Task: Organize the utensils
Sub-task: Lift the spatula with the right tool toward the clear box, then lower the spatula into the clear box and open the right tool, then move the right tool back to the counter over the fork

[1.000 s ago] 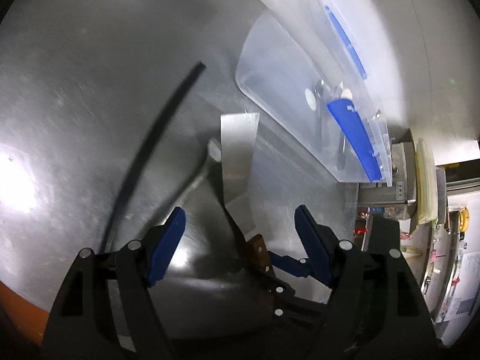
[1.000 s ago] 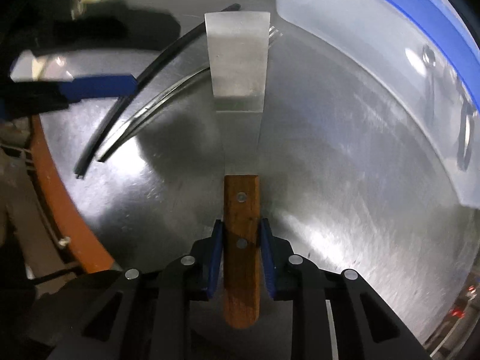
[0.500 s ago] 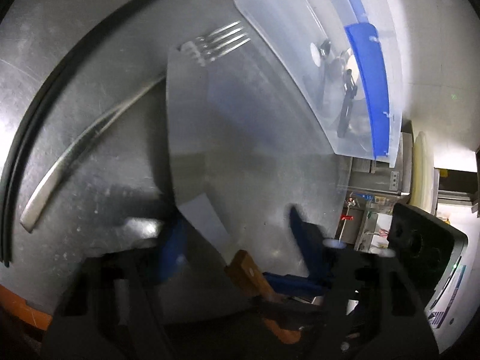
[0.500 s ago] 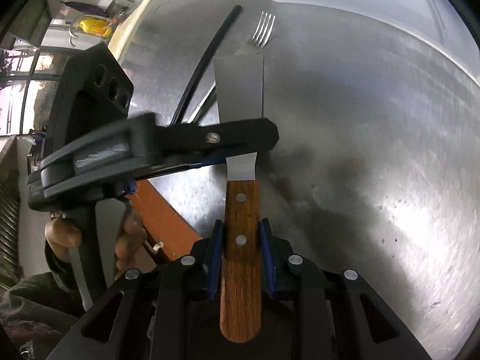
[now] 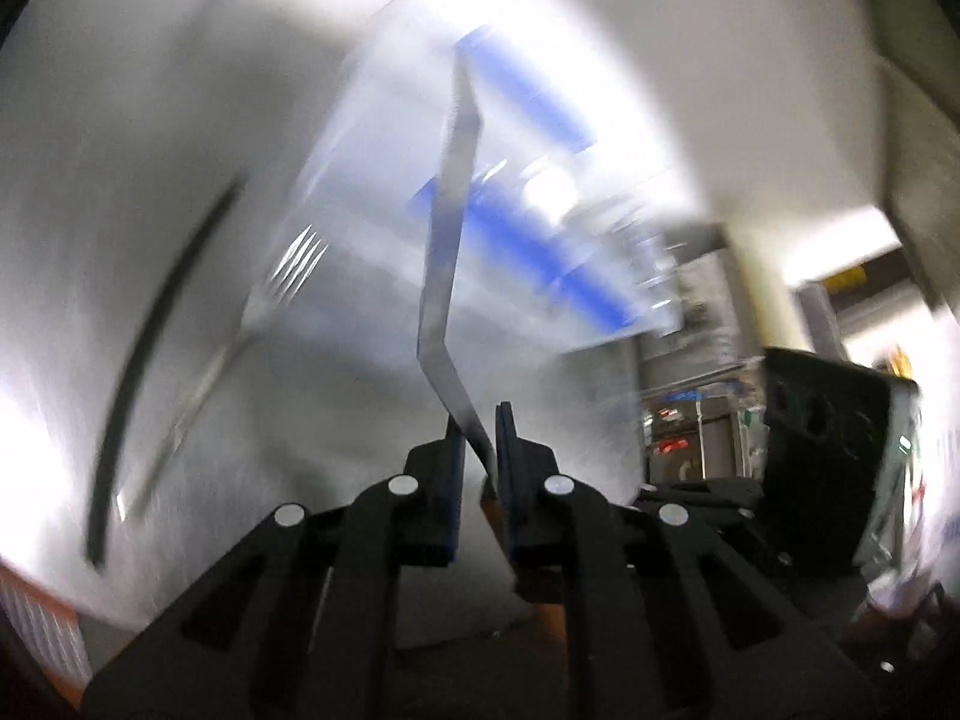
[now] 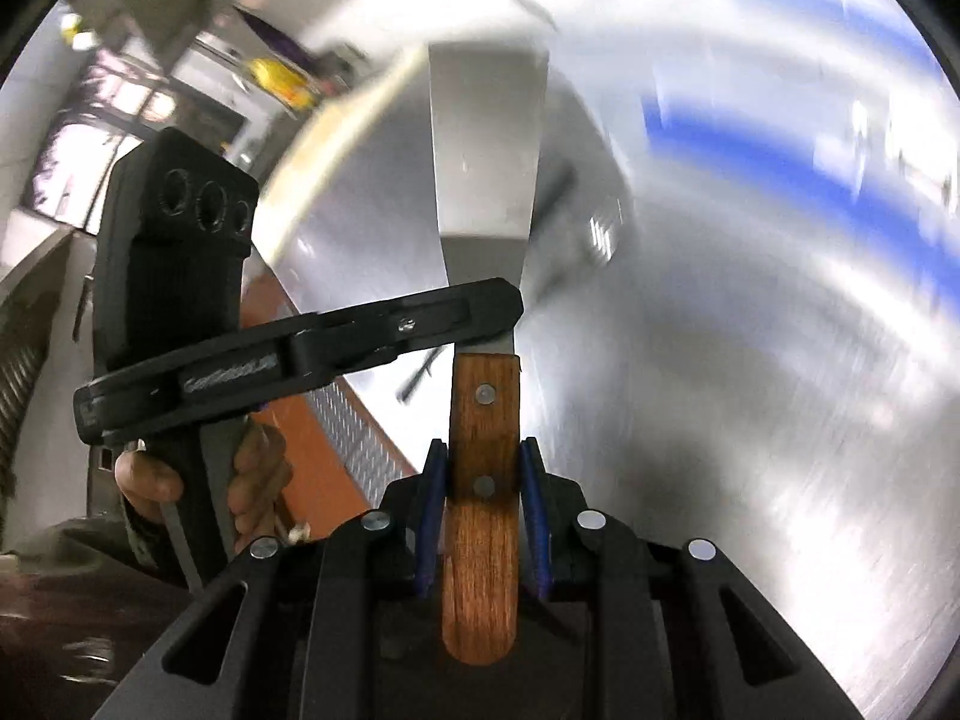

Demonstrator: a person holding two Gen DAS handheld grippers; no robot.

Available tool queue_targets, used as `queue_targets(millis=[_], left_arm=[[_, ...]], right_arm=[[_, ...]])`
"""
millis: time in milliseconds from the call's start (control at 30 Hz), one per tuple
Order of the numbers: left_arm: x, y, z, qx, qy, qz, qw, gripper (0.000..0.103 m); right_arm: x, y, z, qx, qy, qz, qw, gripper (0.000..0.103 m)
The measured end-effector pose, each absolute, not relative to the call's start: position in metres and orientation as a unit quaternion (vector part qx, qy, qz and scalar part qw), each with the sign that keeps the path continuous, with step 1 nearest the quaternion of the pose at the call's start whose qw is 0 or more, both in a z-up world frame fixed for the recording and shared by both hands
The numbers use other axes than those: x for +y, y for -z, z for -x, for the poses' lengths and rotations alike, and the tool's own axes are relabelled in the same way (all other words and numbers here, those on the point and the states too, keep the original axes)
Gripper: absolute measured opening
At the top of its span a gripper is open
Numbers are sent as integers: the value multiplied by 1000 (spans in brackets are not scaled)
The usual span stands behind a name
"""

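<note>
My right gripper [image 6: 482,468] clamps the spatula [image 6: 487,192] by its wooden handle, blade pointing away above the bench [image 6: 750,390]. My left gripper [image 5: 478,427] has just been closing and now pinches the metal shank just beyond that handle. Past the spatula, a fork [image 5: 294,270] lies on the bench; farther off, the blurred blue-trimmed plastic bin [image 5: 540,252].

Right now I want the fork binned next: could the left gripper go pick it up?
Probably not yet: the left gripper has just closed on the spatula blade, which the right gripper grips by the handle. The fork lies clear on the table.
</note>
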State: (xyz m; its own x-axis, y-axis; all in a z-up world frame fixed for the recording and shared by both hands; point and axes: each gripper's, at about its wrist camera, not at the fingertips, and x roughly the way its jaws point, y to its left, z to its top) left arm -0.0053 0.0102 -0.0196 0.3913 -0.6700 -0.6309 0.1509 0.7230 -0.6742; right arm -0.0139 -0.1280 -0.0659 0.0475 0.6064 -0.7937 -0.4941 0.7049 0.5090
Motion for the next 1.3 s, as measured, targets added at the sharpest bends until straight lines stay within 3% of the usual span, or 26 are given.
queue_targets(millis=[233,367,633,967,1100,1167,1233,1267,1300], left_arm=[[-49,-84,-109,419,323,123,839,9],[-94,-90,-197,453,355,79,814,9],[-142,41,-304,611,316,99,719,10],[-157,157,-334,752,235,83,610,10],[-145,124,-331,704,262,92,654,10],[-129,77,-318,649,287,103,697,10],[-106,22,-292,573,308,113,751,10],[-93,-6,-276,533,314,115,777,11],[-83,-30,-255,495,319,119,800,19]], right_arm=[[-142,-25,-62,461,-317,-7,829,26],[-162,-26,-135,477,-240,-2,846,26],[-201,77,-226,602,-183,-100,770,26],[-202,179,-267,709,-148,-141,675,24],[-211,161,-256,682,-153,-146,700,27],[-215,133,-239,649,-159,-129,733,45],[-216,83,-201,579,-184,-99,788,50],[-216,64,-183,551,-197,-93,806,59],[-216,44,-161,518,-213,-91,824,64]])
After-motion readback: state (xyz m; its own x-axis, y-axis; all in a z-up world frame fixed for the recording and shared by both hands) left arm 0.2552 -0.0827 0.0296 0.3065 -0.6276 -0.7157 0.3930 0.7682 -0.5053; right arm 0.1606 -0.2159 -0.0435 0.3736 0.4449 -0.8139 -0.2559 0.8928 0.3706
